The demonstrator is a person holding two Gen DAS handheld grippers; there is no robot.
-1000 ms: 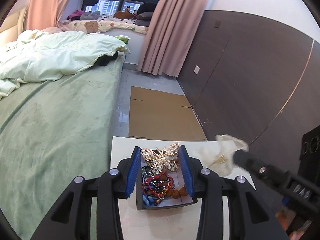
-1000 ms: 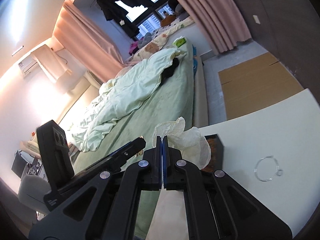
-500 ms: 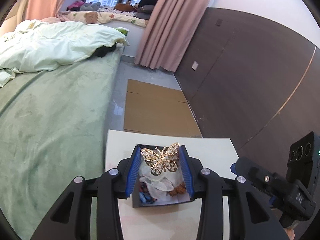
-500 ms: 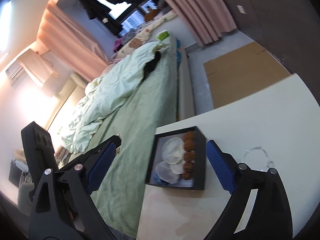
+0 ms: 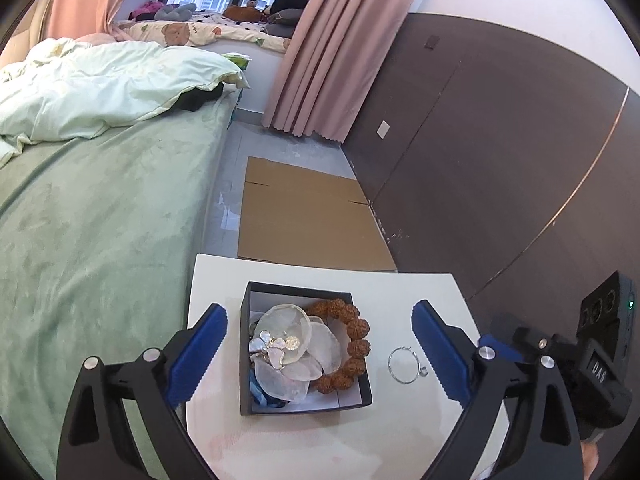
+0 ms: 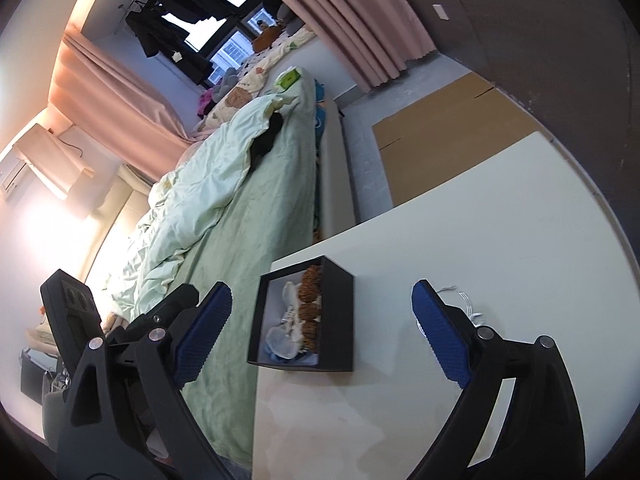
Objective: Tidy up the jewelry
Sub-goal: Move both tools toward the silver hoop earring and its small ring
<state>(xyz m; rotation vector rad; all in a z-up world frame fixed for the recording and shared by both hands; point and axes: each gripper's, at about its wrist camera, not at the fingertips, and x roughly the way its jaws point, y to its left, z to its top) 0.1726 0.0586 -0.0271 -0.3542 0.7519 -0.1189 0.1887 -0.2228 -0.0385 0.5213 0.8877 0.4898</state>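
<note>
A black jewelry box [image 5: 245,352] sits on the white table [image 5: 320,440]. Inside lie a white shell-flower piece [image 5: 292,344] and a brown bead bracelet [image 5: 352,340]. A thin silver ring bracelet [image 5: 406,365] lies on the table just right of the box. My left gripper [image 5: 318,354] is open wide and empty above the box. My right gripper [image 6: 320,332] is open and empty; the box [image 6: 340,320] shows between its fingers and the silver bracelet [image 6: 468,304] sits partly behind the right finger.
A green bed [image 5: 100,240] borders the table's left side. Flat cardboard [image 5: 308,220] lies on the floor beyond the table. A dark wall panel [image 5: 500,160] runs along the right. The right gripper's body [image 5: 592,364] is at the table's right edge.
My left gripper opened and the gold butterfly brooch is no longer between its fingers. My right gripper opened and let go of the white flower, which now lies in the box. Both grippers pulled back.
</note>
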